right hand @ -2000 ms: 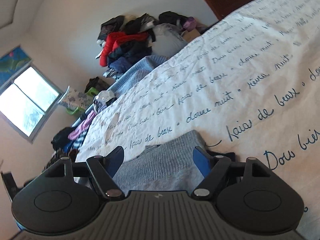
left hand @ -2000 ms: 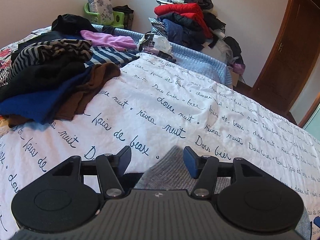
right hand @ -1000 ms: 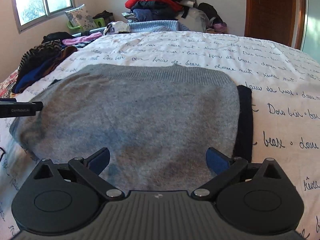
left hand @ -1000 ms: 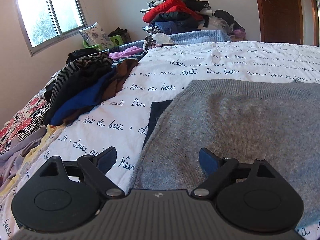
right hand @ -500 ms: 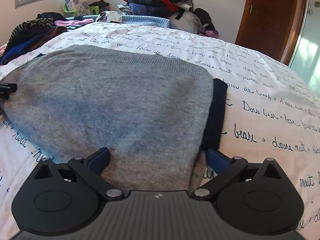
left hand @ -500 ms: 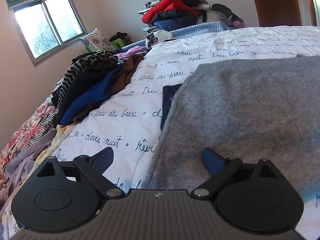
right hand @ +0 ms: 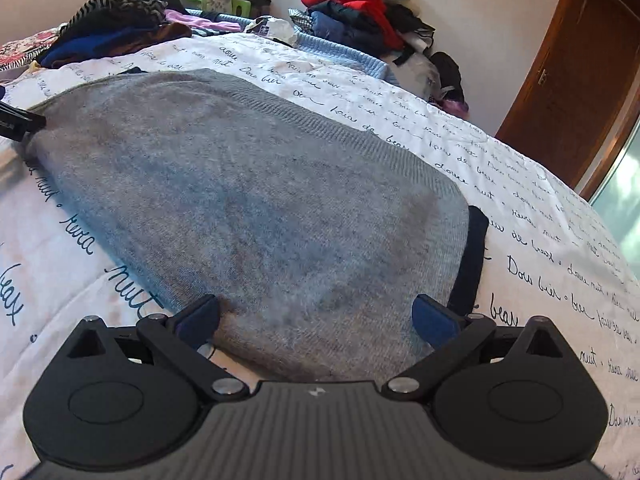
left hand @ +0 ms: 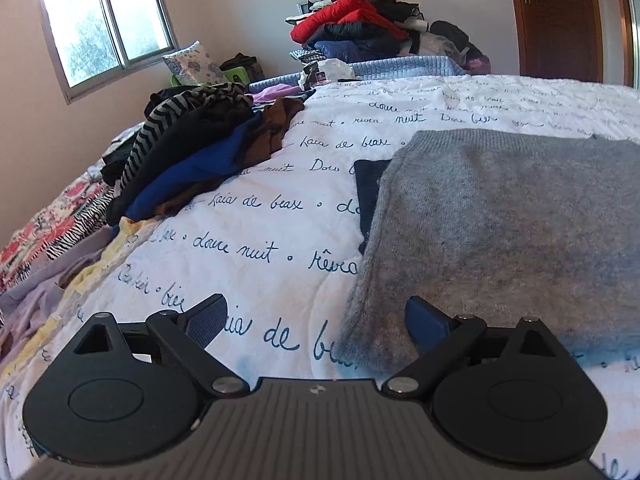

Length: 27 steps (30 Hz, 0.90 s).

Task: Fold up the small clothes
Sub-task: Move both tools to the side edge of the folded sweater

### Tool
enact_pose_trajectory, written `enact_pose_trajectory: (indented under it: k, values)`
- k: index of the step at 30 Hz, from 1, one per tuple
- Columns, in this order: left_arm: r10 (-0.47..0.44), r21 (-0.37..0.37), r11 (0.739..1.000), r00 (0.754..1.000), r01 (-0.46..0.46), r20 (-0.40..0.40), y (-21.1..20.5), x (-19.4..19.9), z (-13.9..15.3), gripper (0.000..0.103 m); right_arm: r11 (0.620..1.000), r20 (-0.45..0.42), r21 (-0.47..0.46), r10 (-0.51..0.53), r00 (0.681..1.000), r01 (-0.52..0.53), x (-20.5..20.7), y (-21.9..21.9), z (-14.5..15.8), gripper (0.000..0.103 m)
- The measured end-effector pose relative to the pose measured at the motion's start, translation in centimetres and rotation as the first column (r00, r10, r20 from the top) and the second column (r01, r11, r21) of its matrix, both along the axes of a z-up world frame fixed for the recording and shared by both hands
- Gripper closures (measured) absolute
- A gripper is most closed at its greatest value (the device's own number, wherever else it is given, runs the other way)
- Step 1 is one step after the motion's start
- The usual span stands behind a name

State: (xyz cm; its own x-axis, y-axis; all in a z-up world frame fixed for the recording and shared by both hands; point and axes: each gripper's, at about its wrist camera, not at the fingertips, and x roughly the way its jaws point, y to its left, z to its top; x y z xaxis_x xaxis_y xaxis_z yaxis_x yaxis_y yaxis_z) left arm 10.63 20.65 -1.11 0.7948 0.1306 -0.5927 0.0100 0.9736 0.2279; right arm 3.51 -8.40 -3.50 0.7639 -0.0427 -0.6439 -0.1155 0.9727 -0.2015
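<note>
A grey knit sweater [left hand: 500,220] lies flat on the white bedspread [left hand: 260,248], over a dark navy garment [left hand: 370,184] that peeks out along its side. My left gripper [left hand: 316,320] is open at the sweater's near left corner; the cloth reaches only the right finger, and bedspread fills the rest of the gap. In the right wrist view the grey sweater [right hand: 260,200] fills the middle, with the navy garment [right hand: 472,256] at its right edge. My right gripper [right hand: 316,318] is open over the near hem, its pads not pressing the cloth. The left gripper's tip [right hand: 16,120] shows at the far left.
A loose pile of striped, blue and brown clothes [left hand: 192,152] lies on the bed's left side. A tall heap with a red jacket [left hand: 352,24] stands at the far wall behind a blue quilt [left hand: 380,68]. A wooden door [left hand: 560,20] is at the right, a window [left hand: 108,28] at the left.
Both sets of jaws have widened and the sweater now lies spread on the bed. My left gripper has slid left to the sweater's corner. The right view has rolled and drawn back to the near hem.
</note>
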Motion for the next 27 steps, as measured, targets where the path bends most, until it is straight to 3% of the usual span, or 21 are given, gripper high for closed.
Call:
enact_pose_trajectory:
  k: [2, 4, 7, 9, 11, 13, 15, 18, 20, 27]
  values:
    - [-0.021, -0.105, 0.994, 1.000, 0.019, -0.017, 0.9, -0.5, 0.7, 0.008, 0.998, 0.035, 0.057, 0.013, 0.999, -0.015, -0.3, 0.0, 1.2, 0.000]
    - [-0.036, -0.235, 0.972, 0.998, 0.022, -0.054, 1.7, -0.9, 1.1, 0.008, 0.995, 0.070, 0.072, 0.064, 0.995, -0.069, -0.5, 1.0, 2.2, 0.000]
    - [-0.047, -0.417, 0.909, 0.992, -0.008, -0.121, 2.7, -1.4, 0.9, 0.008, 0.987, 0.114, 0.024, 0.155, 0.981, -0.159, -0.3, 3.7, 2.7, 0.000]
    - [-0.061, -0.517, 0.855, 0.984, -0.035, -0.168, 3.0, -1.6, 0.4, 0.014, 0.979, 0.127, -0.023, 0.204, 0.971, -0.203, -0.3, 5.5, 2.5, 0.000]
    - [-0.082, -0.585, 0.810, 0.977, -0.051, -0.199, 3.0, -1.4, -0.1, 0.026, 0.969, 0.133, -0.056, 0.244, 0.961, -0.239, -0.3, 7.1, 2.2, 0.000]
    - [-0.083, -0.628, 0.775, 0.975, -0.068, -0.208, 3.0, -0.8, -0.6, 0.029, 0.961, 0.134, -0.074, 0.274, 0.952, -0.266, -0.2, 8.1, 2.0, 0.000]
    - [-0.052, -0.647, 0.757, 0.978, -0.093, -0.202, 3.0, -0.3, -0.9, 0.035, 0.956, 0.140, -0.091, 0.288, 0.947, -0.277, -0.3, 8.8, 1.8, 0.000]
    - [0.005, -0.648, 0.749, 0.979, -0.137, -0.202, 3.2, 0.8, -1.3, 0.060, 0.954, 0.146, -0.118, 0.292, 0.945, -0.276, -0.5, 9.3, 1.5, 0.000]
    - [0.041, -0.629, 0.761, 0.979, -0.160, -0.200, 3.3, 1.2, -1.4, 0.093, 0.954, 0.138, -0.118, 0.291, 0.947, -0.276, -0.4, 9.4, 1.3, 0.000]
    - [0.110, -0.549, 0.824, 0.991, -0.135, -0.079, 4.2, -0.3, 0.0, 0.095, 0.955, 0.120, -0.093, 0.290, 0.949, -0.280, -0.3, 9.3, 0.6, 0.000]
